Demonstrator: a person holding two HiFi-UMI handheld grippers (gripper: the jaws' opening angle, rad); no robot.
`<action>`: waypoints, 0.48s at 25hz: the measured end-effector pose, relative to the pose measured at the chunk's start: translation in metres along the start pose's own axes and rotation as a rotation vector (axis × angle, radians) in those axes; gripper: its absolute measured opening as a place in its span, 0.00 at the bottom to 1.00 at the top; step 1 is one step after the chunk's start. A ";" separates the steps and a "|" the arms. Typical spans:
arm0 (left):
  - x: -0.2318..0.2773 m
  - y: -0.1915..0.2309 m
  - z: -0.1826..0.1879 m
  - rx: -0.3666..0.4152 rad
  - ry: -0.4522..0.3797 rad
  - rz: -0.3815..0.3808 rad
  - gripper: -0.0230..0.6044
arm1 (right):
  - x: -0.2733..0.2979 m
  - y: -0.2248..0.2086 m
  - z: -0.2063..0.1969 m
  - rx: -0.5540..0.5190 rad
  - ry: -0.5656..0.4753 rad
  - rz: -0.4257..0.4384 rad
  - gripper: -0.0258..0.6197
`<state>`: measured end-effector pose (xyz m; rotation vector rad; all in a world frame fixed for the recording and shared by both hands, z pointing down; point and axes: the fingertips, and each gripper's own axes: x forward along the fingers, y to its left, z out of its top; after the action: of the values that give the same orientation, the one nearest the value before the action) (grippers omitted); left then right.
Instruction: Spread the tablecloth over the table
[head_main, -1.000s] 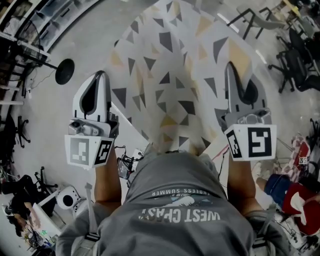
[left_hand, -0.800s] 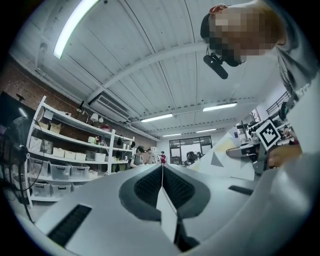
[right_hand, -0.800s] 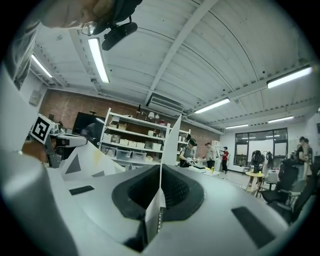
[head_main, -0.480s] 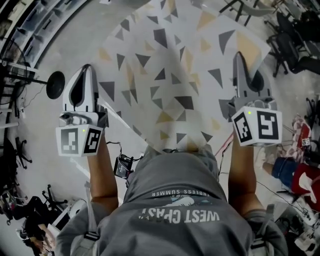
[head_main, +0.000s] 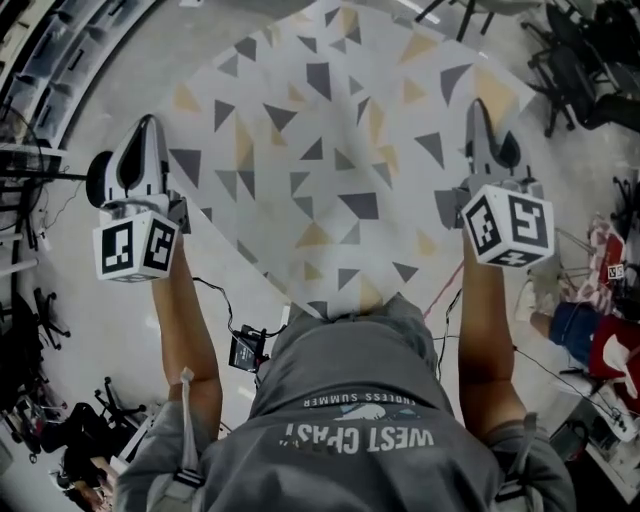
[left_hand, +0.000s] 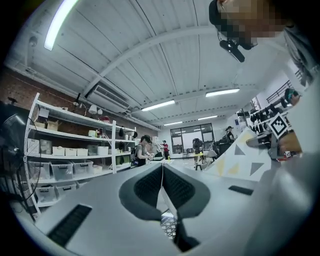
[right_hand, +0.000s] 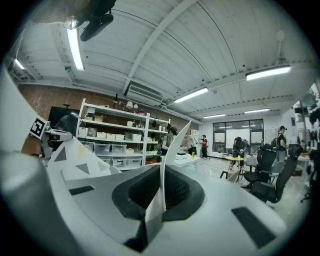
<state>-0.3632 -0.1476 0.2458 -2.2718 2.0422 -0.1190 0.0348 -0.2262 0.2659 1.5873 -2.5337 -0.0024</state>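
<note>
The tablecloth, white with grey and yellow triangles, hangs stretched in the air between my two grippers and hides whatever lies under it. My left gripper is shut on its left corner, and a thin cloth edge shows pinched between the pads. On the other side, my right gripper is shut on the right corner, where a cloth fold sticks up from the jaws. Each gripper view shows the cloth's far part, the tablecloth and the tablecloth. No table shows.
Office chairs stand at the upper right, and a round black stand base sits beside the left gripper. Shelves with bins line the wall. People stand far back. Cables and clutter lie on the floor near my feet.
My left gripper has swung out to the left and farther forward, the right one slightly forward. The cloth has gone from a narrow draped strip to a wide, flat sheet.
</note>
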 end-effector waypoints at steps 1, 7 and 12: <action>0.007 0.005 -0.006 0.011 0.014 0.001 0.03 | 0.005 -0.003 -0.007 0.008 0.005 -0.012 0.06; 0.031 0.029 -0.040 0.040 0.099 0.010 0.03 | 0.008 -0.020 -0.054 0.084 0.042 -0.053 0.06; 0.065 0.060 -0.084 0.011 0.184 0.023 0.03 | 0.026 -0.037 -0.102 0.123 0.099 -0.071 0.06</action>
<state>-0.4248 -0.2199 0.3220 -2.3076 2.1461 -0.3492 0.0695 -0.2575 0.3672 1.6769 -2.4442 0.2228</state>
